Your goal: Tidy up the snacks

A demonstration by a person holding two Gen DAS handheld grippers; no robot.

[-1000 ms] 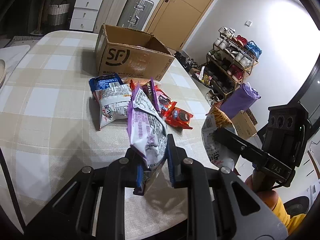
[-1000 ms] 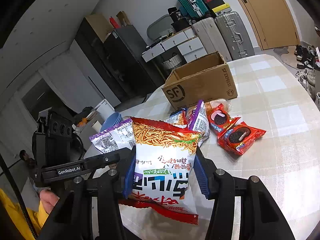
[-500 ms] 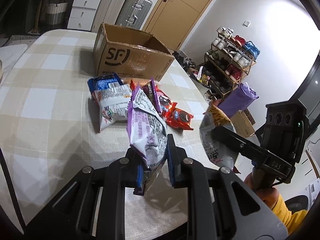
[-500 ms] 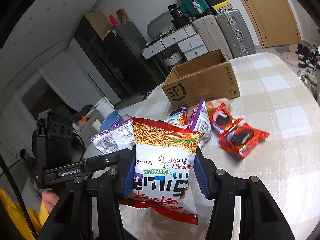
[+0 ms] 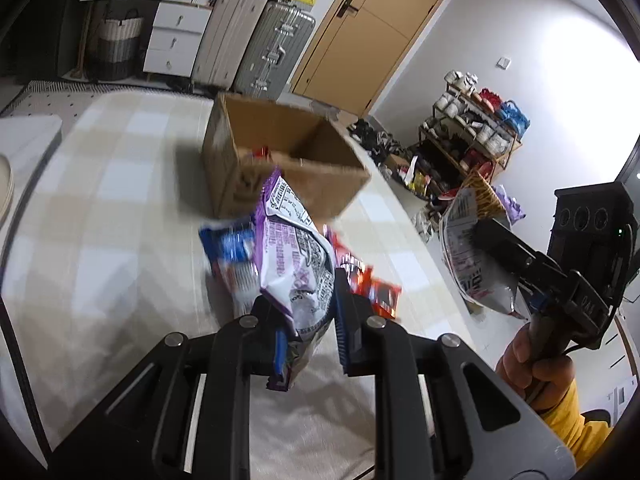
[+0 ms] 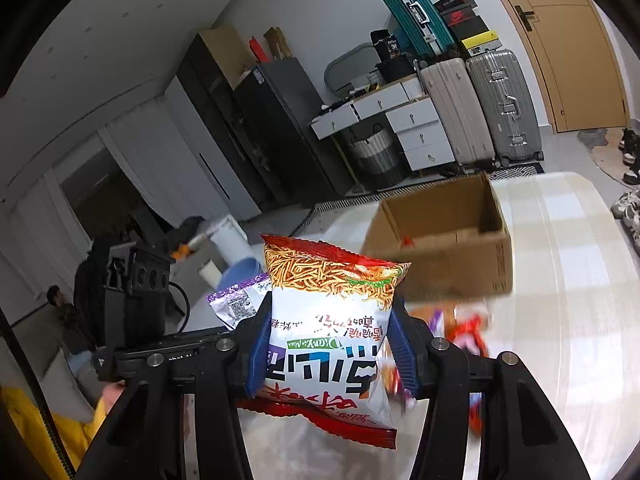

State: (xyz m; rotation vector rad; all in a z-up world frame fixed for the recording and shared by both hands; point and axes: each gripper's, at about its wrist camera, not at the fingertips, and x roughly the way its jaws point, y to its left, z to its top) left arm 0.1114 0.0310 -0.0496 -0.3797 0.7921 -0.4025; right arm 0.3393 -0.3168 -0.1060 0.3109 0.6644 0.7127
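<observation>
My left gripper (image 5: 310,320) is shut on a purple and silver snack bag (image 5: 294,252), held in the air over the table. My right gripper (image 6: 330,344) is shut on a white and red noodle snack bag (image 6: 328,320), also lifted; it shows at the right of the left wrist view (image 5: 468,252). An open cardboard box (image 5: 280,160) stands on the checked tablecloth beyond both bags, something red inside it; it also shows in the right wrist view (image 6: 448,236). Loose snack packets (image 5: 368,288) lie blurred on the table below.
The table (image 5: 100,208) has its right edge near a shoe rack (image 5: 472,136). Suitcases (image 6: 480,108), white drawers (image 6: 416,132) and a door stand behind the box. The left gripper body (image 6: 136,304) is at the left in the right wrist view.
Both grippers have risen and moved toward the box with their bags; the box now looks closer and its inside shows. The view is motion-blurred.
</observation>
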